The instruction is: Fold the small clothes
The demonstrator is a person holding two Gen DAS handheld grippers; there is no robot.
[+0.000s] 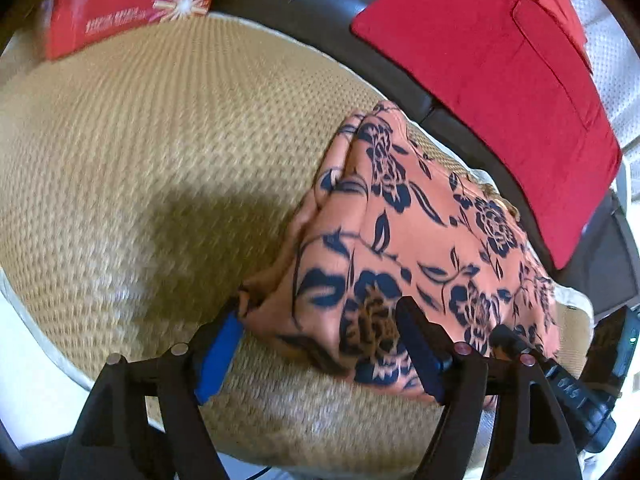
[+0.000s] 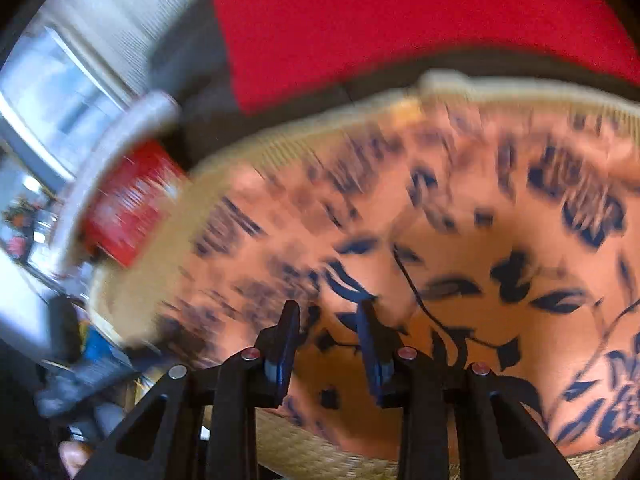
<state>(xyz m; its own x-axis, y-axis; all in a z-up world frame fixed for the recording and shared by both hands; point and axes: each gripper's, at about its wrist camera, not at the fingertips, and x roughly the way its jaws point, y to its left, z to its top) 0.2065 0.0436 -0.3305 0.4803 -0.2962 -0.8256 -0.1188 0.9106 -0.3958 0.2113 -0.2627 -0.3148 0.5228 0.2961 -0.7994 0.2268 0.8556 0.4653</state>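
Right now your floral garment (image 1: 404,240) lies bunched on the woven mat (image 1: 160,152), toward the mat's edge nearest the red cushion (image 1: 492,80), with the red packet (image 1: 128,0) well away at the mat's far side. Its long axis seems to run from your left tool (image 1: 320,336) away toward that cushion, so the next fold probably depends on carrying the near end along that line.

Your left tool stands wide apart: one blue pad (image 1: 218,356) sits just outside the garment's near corner, the other rests over the print, and the cloth lies loose between them, not pinched. Judged from that, this hand has no hold on anything.

Your right tool (image 2: 326,340) is much narrower, poised over the same garment (image 2: 460,240) with cloth bulging up in its gap. The view is blurred, so you cannot tell whether its pads actually press the fabric.

Of the two, the right sits deeper over the cloth; the left is at its corner nearest you.
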